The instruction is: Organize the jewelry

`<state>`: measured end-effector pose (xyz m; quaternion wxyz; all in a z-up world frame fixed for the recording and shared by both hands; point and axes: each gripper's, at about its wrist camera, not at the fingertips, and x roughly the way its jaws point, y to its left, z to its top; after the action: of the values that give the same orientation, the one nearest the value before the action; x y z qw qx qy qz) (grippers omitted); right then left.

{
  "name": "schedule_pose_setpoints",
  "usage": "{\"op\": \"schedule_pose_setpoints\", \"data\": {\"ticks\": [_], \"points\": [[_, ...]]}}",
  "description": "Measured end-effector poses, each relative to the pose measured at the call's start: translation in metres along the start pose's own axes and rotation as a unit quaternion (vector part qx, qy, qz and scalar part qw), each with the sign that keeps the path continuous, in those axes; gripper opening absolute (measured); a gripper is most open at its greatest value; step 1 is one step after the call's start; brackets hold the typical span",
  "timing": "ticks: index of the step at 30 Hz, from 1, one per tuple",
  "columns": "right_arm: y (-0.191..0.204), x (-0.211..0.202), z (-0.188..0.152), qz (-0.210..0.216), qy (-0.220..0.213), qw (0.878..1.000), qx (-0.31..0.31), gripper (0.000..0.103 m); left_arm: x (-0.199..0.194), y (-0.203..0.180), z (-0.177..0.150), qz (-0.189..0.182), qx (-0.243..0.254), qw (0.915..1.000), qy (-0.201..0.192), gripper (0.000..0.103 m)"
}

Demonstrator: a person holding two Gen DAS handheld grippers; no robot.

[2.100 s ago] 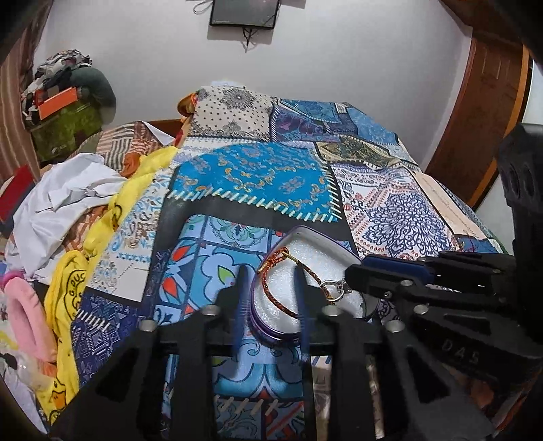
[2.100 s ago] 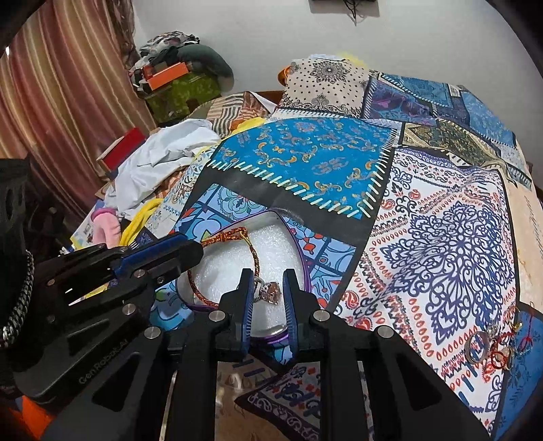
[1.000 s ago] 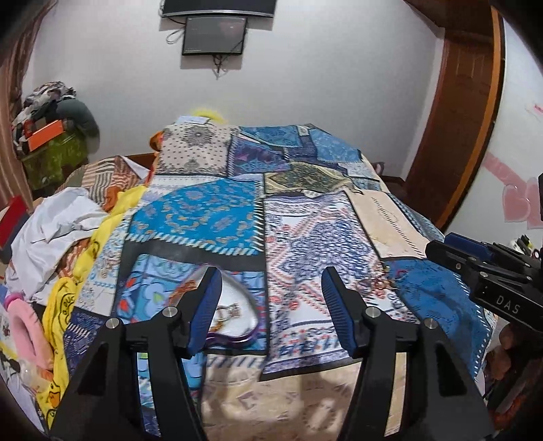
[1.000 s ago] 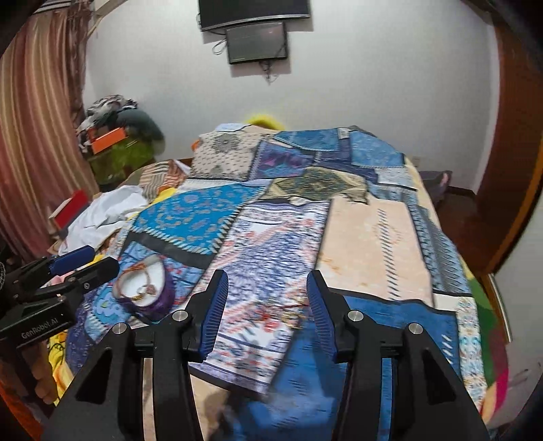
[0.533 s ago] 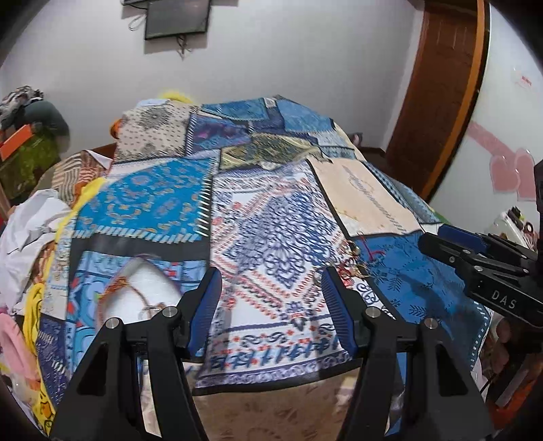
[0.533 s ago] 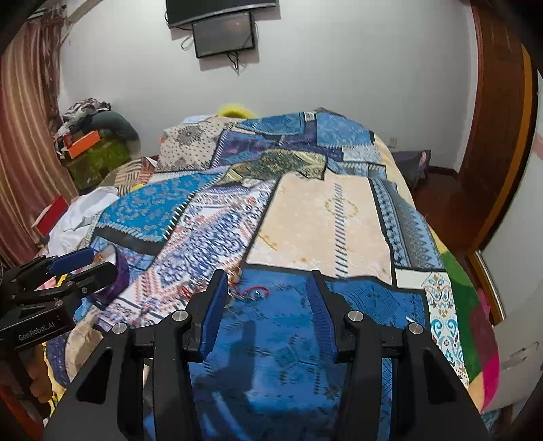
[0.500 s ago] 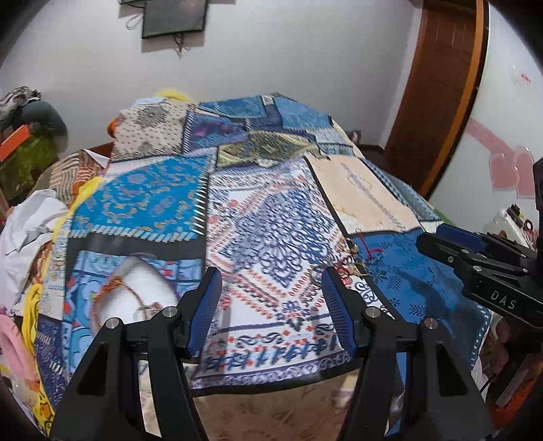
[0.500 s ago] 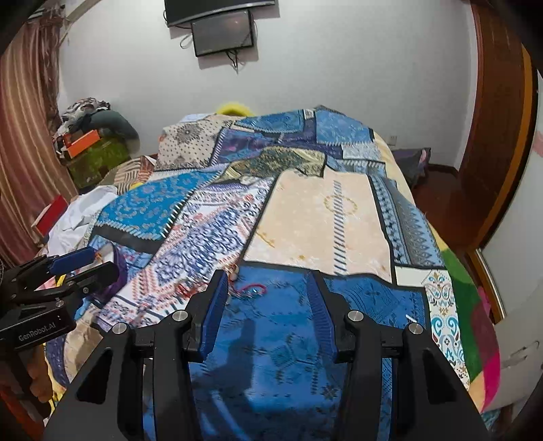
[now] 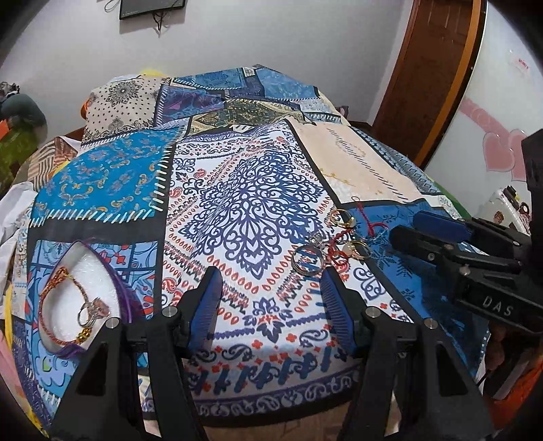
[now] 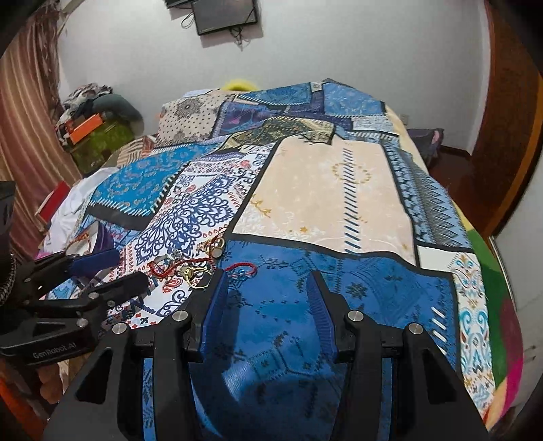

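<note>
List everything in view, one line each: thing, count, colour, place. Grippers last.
bedspread: one, blue-white patchwork, covers the bed
tray: one, purple rim, white lining, near left on the bedspread
bracelet: one, red-gold cord, in the tray
ring: one, silver, in the tray
jewelry pile: one cluster, gold, silver, red, on the bedspread right of centre
screen: one, black, on the wall
left gripper: black, blue pads, open
right gripper: black, blue pads, open
</note>
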<state>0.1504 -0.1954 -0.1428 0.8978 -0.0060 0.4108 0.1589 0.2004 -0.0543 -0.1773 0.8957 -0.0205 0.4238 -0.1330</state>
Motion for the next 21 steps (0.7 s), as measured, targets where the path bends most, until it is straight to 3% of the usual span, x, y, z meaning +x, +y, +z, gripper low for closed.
{"op": "schedule_pose_setpoints", "data": {"ticks": [5,8,13,21], "points": [[0.011,0.012,0.003,0.003,0.003,1.000,-0.027,0.044,0.005,-0.002,0.003,-0.009,0.008,0.9999,-0.004,0.060],[0.016,0.017,0.002,0.003,0.003,0.999,-0.041,0.044,0.007,-0.006,0.003,-0.015,0.016,0.9997,-0.006,0.054],[0.019,0.019,0.000,0.009,0.000,0.998,-0.058,0.024,0.010,-0.013,0.004,-0.024,0.029,0.9993,-0.009,0.022],[0.019,0.012,0.000,0.016,-0.009,0.999,-0.051,0.017,0.005,-0.016,0.005,-0.028,0.028,0.9992,-0.010,0.020]]}}
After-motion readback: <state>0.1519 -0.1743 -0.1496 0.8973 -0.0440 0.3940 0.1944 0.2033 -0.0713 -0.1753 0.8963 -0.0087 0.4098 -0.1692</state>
